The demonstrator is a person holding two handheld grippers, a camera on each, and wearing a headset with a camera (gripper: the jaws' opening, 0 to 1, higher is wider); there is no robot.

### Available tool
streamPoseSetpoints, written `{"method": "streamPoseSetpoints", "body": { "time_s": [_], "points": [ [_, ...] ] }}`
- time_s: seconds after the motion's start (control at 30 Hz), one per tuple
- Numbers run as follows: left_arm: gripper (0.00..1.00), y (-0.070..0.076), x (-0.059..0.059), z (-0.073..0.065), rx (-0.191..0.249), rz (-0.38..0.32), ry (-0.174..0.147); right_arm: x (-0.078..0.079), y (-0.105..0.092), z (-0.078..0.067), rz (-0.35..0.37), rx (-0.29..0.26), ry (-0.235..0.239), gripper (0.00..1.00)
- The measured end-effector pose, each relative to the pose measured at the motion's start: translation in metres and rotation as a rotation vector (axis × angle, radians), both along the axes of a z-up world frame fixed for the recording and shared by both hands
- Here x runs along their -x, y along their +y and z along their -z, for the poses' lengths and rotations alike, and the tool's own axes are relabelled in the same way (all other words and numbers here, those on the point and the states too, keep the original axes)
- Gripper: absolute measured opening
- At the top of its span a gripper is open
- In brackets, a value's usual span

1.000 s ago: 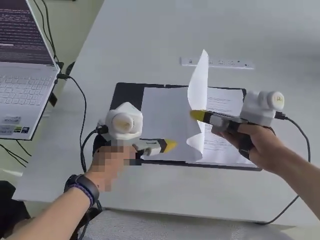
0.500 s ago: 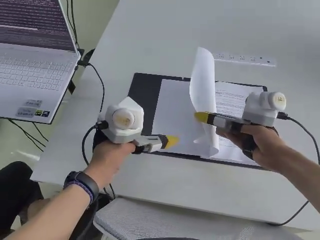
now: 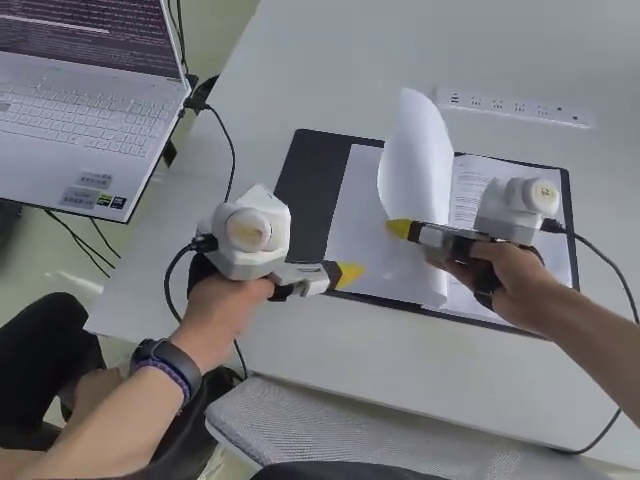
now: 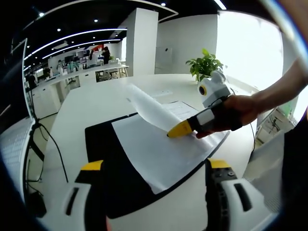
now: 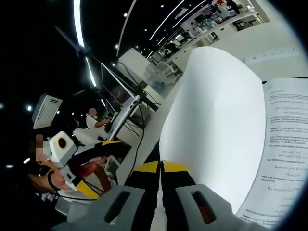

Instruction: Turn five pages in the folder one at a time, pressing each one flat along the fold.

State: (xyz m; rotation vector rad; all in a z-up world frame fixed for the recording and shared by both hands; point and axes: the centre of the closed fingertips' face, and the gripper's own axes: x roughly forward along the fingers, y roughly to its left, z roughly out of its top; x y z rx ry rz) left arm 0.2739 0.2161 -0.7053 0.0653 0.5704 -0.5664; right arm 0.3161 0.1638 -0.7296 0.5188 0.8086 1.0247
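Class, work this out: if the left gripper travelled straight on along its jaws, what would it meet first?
Probably the folder's black cover, then the flat white page lying on it; depth is unclear.

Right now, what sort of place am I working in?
Probably an open-plan office: an open laptop beside a white table, a power strip on it, and, in the left gripper view, rows of desks under ceiling strip lights and a potted plant.
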Motion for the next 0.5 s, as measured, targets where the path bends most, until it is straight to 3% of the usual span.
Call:
{"method": "streamPoseSetpoints", "body": {
  "time_s": [0.3, 0.47, 0.5],
  "points": [
    [0.85, 0.010, 0.004, 0.000, 0.003, -0.020, 0.003, 0.000, 0.022, 0.022, -0.001, 0.019, 0.055, 0.00],
    [0.85, 0.015, 0.006, 0.001, 0.005, -0.030, 0.007, 0.000, 0.033, 0.025, 0.017, 0.004, 0.092, 0.00],
    [0.85, 0.016, 0.007, 0.001, 0.005, -0.031, 0.009, -0.003, 0.033, 0.032, 0.009, 0.011, 0.096, 0.00]
  ]
}}
